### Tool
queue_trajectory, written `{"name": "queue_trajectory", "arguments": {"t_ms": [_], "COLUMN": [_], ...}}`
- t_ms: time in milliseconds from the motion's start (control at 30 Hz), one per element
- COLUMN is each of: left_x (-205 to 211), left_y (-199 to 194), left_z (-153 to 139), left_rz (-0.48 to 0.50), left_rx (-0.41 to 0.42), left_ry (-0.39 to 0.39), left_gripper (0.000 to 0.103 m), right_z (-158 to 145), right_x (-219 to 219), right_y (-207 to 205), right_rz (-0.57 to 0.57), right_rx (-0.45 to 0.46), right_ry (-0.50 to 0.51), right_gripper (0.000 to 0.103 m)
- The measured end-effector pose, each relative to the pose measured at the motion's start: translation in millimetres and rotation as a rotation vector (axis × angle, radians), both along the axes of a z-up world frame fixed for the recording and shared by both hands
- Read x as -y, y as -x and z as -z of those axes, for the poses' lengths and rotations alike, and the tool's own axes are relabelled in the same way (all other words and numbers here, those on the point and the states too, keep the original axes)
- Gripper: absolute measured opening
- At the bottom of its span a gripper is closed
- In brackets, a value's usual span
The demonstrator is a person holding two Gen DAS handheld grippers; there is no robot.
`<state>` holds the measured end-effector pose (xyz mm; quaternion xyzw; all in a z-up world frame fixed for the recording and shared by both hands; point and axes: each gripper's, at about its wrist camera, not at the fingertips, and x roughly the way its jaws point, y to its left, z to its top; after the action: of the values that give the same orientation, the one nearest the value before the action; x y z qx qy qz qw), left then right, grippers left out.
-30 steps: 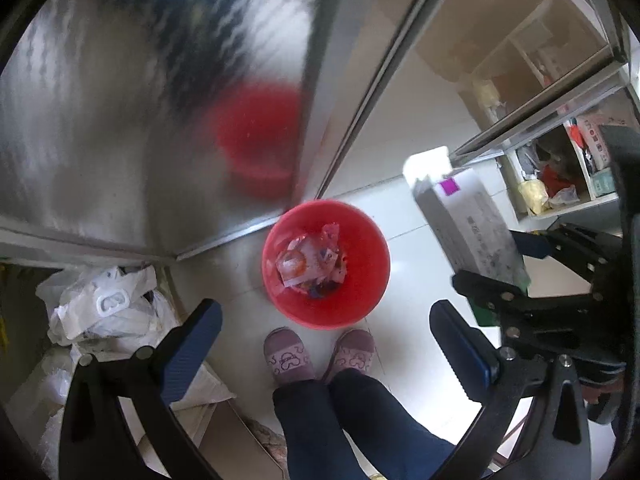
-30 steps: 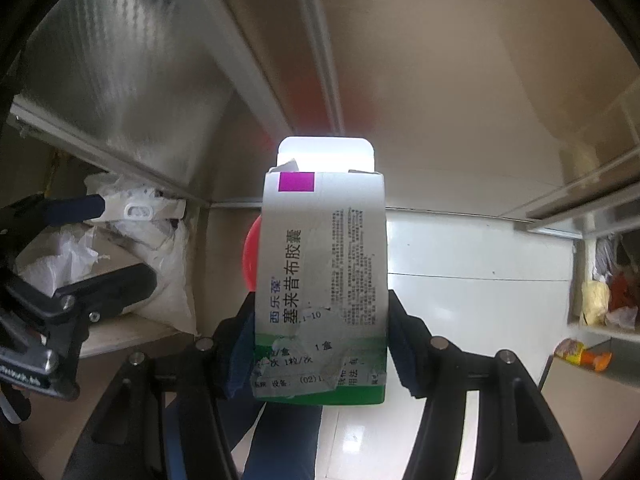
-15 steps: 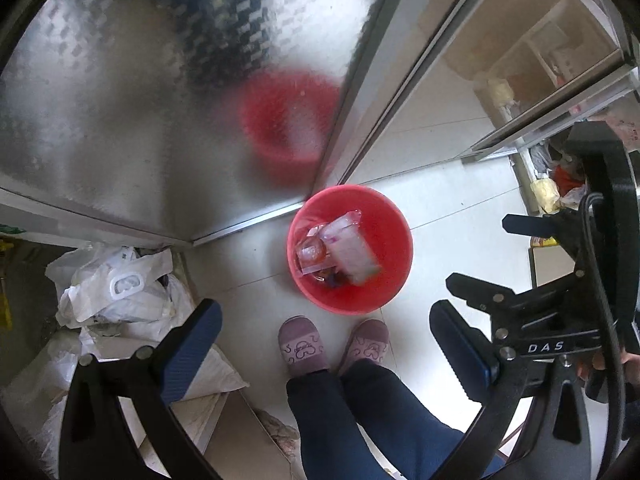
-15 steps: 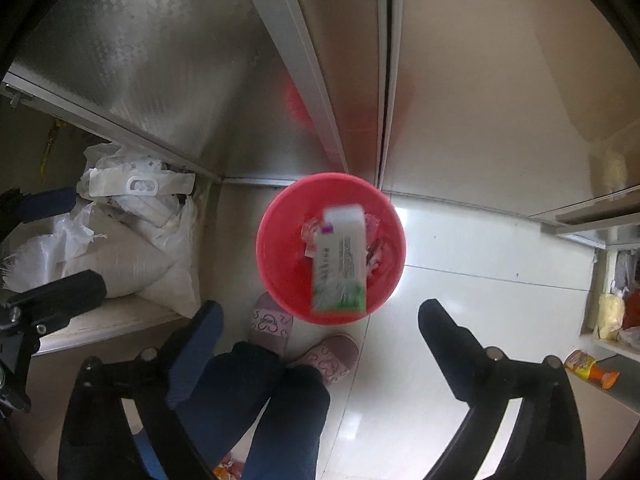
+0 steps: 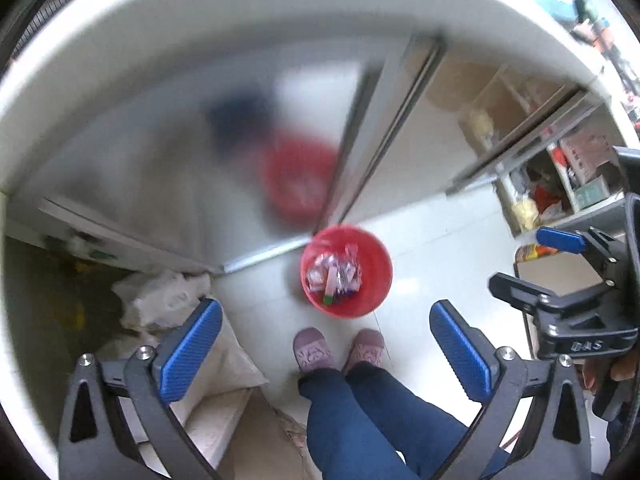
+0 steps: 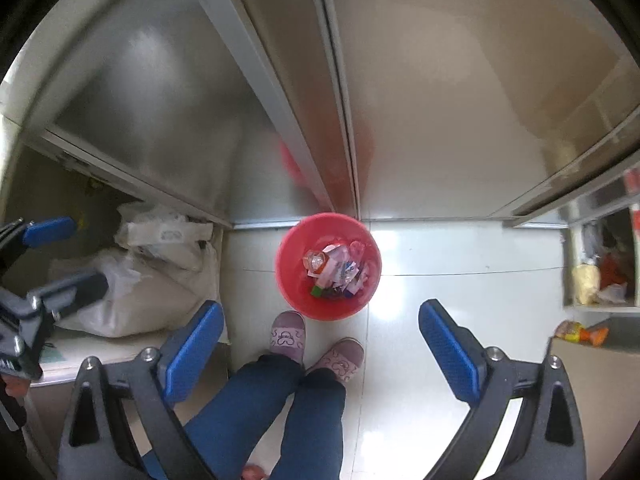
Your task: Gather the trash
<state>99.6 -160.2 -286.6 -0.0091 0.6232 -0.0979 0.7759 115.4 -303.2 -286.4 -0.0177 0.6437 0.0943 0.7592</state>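
Between the blue pads of the right gripper [image 6: 320,346] nothing sits: jaws have just been opening and now stand spread wide, pointing almost straight down. Left gripper [image 5: 326,354] is likewise spread and empty, same downward aim.

Directly below both: round red plastic bin [image 6: 290,280] on the pale tiled floor [image 6: 460,280], pushed up against the base of the metal door frame [image 6: 340,120]. Trash already in it is a loose heap of crinkly clear and pink wrappers [image 6: 338,268] with a small carton end showing green.

Handling judgement: all of it looks light. Wrappers are soft, thin and slippery, so pinch a bunched fold, not a flat face. Cartons are stiffer but crushable; take them across the narrow faces with modest squeeze.

Surroundings: person's feet in pink slippers [image 6: 288,336] stand just beside the bin rim, legs in blue trousers [image 6: 280,412] fill the low centre of view. White plastic sacks [image 6: 132,280] are piled to the left. Open shelf with packets [image 6: 596,276] to the right; an orange packet [image 6: 580,332] lies near it, possibly more trash, can't tell.

Obstructions: feet and door frame crowd the bin.
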Motion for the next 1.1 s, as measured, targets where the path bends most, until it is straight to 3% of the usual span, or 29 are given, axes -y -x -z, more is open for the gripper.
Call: {"name": "queue_trajectory", "arguments": {"t_ms": [200,367,500,833,1100], "left_x": [-7,-11,-12,-17,-22], "left_y": [0,5,12,40,65], "left_z": [-103,-183,-229,-310,-323], "left_rz": [0.017,0.037,0.055,0.174,0.236], "left_rx": [0.132,0.263,0.357,0.496,0.541], "left_ry": [-0.002,0.047,0.045,0.079,0.090], "left_gripper": [0.103,0.103,0.103,0.103,0.103], "right_z": [-119,-197,-245,-331,-344], "right_x": [-10,-15,-16,-37,-49], "right_y": [10,22,35,70,93], "right_rz": [0.006,0.040,0.083,0.169,0.228], "right_rx": [0.172,0.299,0.391,0.604,0.671], "right_ry": [0.024,0.024,0.033,0.091,0.110], "right_gripper": [0.103,0.103,0.103,0.103,0.103]}}
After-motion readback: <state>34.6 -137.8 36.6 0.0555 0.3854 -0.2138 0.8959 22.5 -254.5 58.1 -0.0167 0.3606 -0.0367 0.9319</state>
